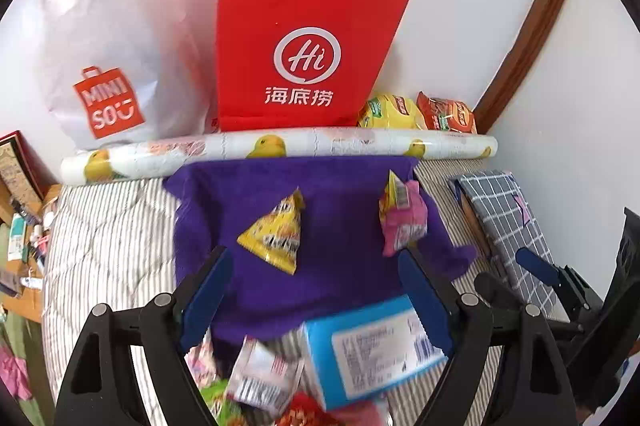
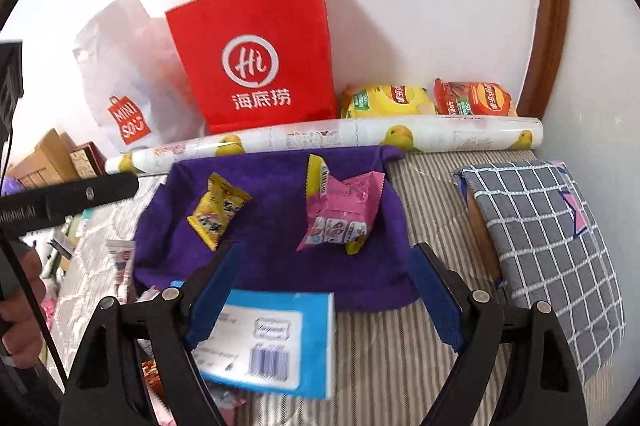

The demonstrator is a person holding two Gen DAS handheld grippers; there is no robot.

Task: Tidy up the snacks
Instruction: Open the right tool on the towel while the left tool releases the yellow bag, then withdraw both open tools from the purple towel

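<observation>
A purple towel lies on the striped bed. On it sit a yellow snack packet and a pink packet with a yellow one behind it. A blue box lies at the towel's near edge among a pile of small packets. My left gripper is open and empty above the towel. My right gripper is open and empty above the blue box; it also shows at the right in the left wrist view.
A red paper bag and a white Miniso bag stand against the wall behind a duck-print roll. Two chip bags lie beside them. A checked pillow lies right.
</observation>
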